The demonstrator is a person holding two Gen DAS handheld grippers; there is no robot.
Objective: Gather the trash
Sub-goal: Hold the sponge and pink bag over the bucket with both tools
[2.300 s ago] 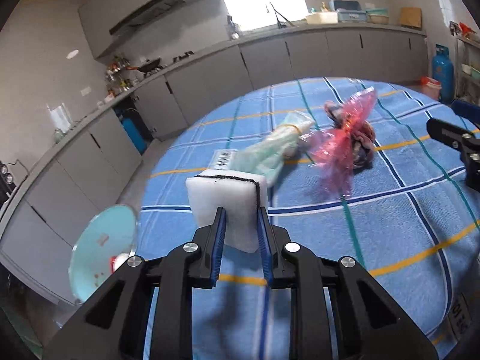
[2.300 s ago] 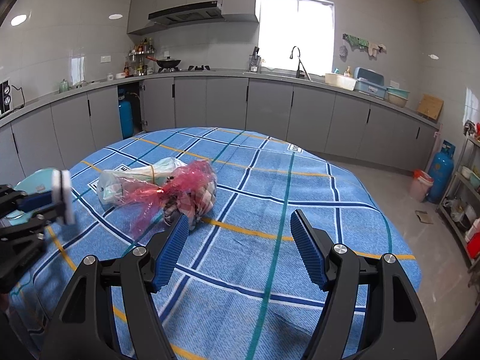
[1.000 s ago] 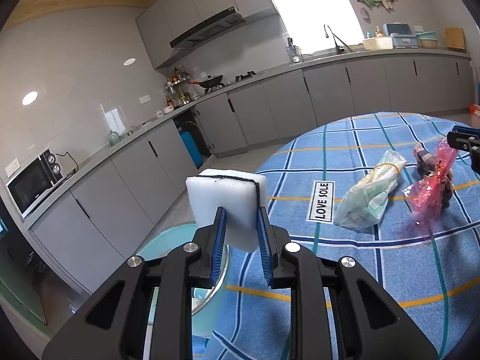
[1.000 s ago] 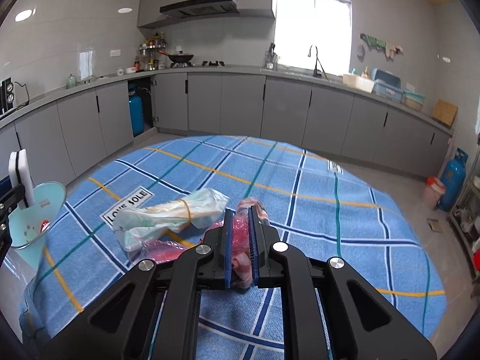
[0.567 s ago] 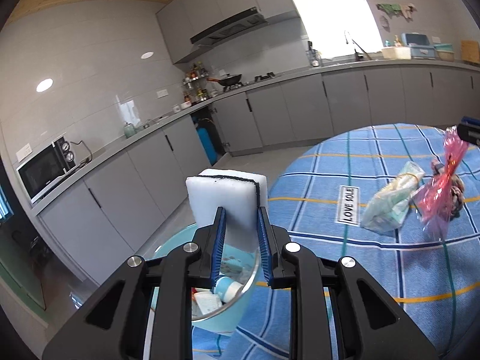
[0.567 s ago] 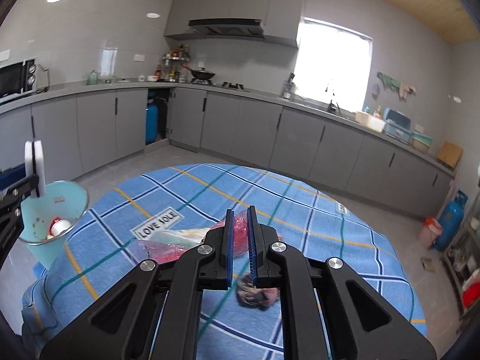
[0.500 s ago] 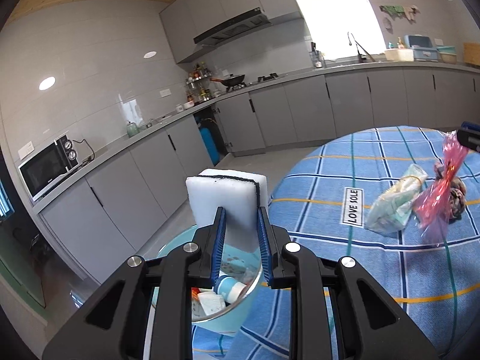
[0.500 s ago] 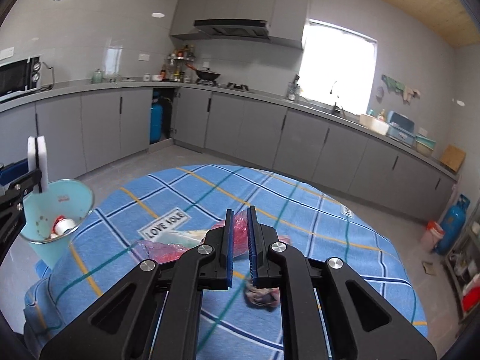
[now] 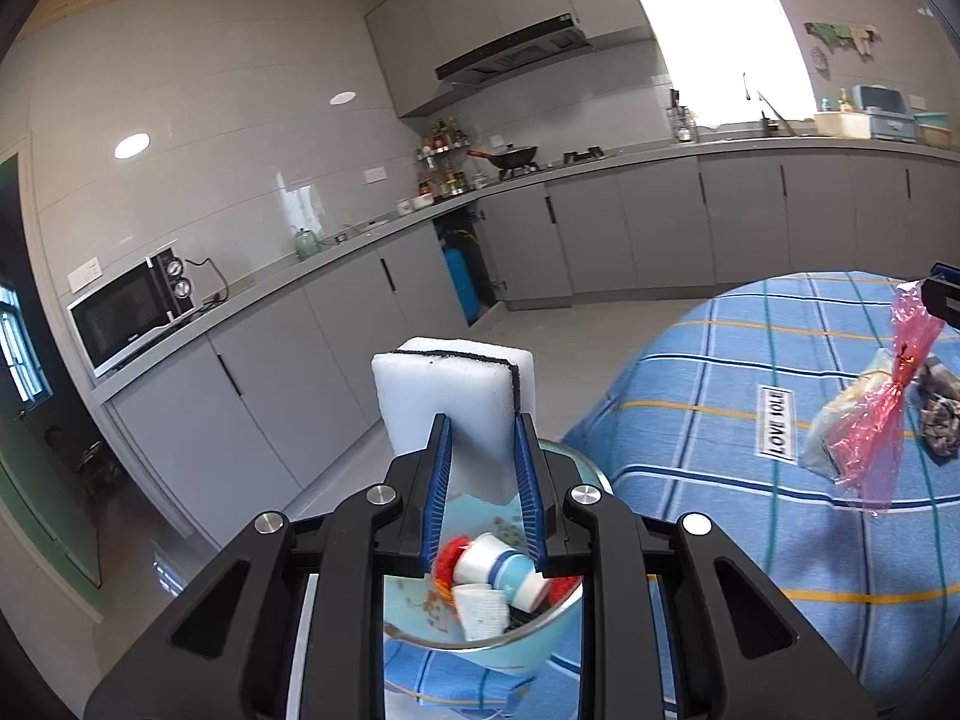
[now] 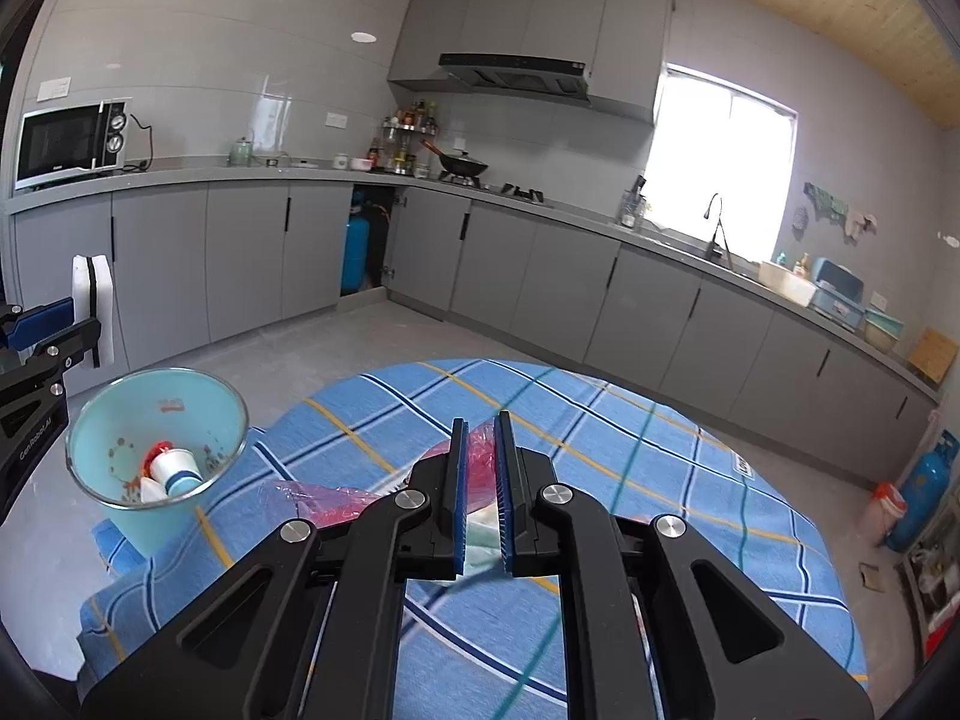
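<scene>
My left gripper (image 9: 480,444) is shut on a white foam block (image 9: 453,396) and holds it right above the light-blue trash bin (image 9: 510,648), which has a cup and scraps inside. The block (image 10: 93,306) and bin (image 10: 120,516) also show at the left of the right wrist view. My right gripper (image 10: 480,480) is shut on a pink plastic wrapper (image 9: 888,420) and holds it in the air over the blue checked table (image 9: 720,408). A pale green bag (image 9: 840,420) lies behind the wrapper, next to a dark crumpled lump (image 9: 939,426).
The bin stands off the table's left edge (image 10: 180,546). Grey kitchen cabinets (image 10: 540,276) run along the walls beyond an open floor. A blue gas cylinder (image 10: 918,498) stands on the floor at far right.
My left gripper carried the foam block from the table to above the bin. My right gripper shut on the pink wrapper and lifted it off the table.
</scene>
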